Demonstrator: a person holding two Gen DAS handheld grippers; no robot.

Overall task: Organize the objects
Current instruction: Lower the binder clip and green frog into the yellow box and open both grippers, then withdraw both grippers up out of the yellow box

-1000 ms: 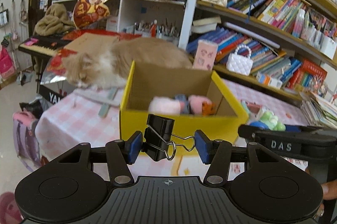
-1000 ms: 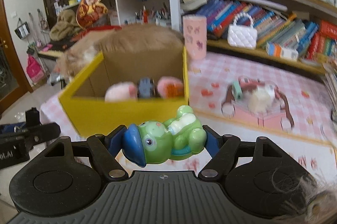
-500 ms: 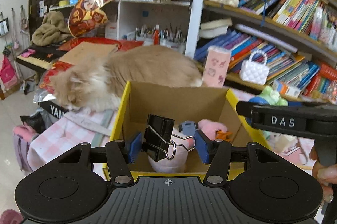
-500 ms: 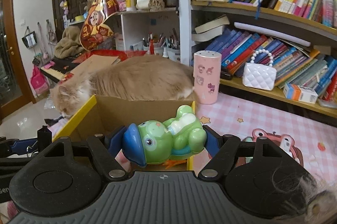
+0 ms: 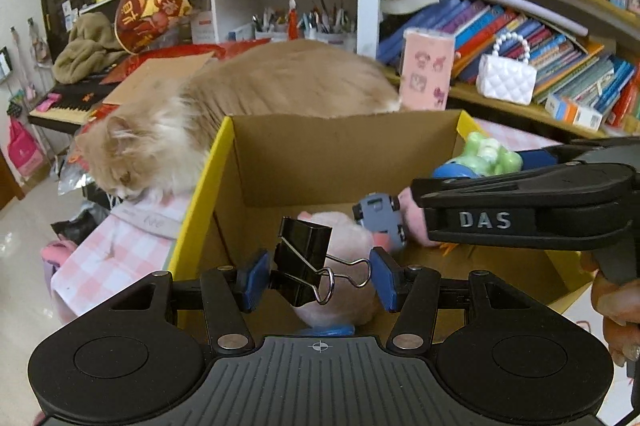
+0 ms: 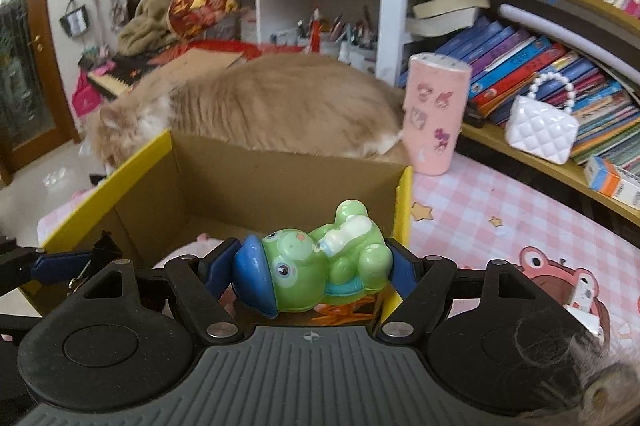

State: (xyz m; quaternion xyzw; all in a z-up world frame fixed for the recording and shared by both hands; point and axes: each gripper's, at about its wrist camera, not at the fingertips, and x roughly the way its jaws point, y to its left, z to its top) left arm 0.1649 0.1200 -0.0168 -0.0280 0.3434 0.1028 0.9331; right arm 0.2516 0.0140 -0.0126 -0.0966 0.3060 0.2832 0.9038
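My left tongs point(image 5: 316, 276) are clamped on a black binder clip point(image 5: 306, 260), one pad on its body and the other on a wire handle. That handle is springy, so I judge the clip could pivot or snap sideways the moment I loosen my hold. My right tongs point(image 6: 316, 272) are clamped on a green toy frog point(image 6: 320, 266), lying sideways between the pads.

Both loads hang over the open cardboard box point(image 5: 348, 146), directly ahead of and below my fingers. A pink plush point(image 5: 340, 238) and a small grey toy car point(image 5: 380, 222) already lie on its floor just beyond the clip.

The frog sits close to the box's right wall point(image 6: 404, 202); let go here, it may strike the yellow rim and tumble out onto the pink checked cloth point(image 6: 500, 202). My two tongs are near each other over the opening, so a careless turn could knock them together. The cat point(image 5: 240, 118) lies right behind the box's far wall, and may stir at a clatter.
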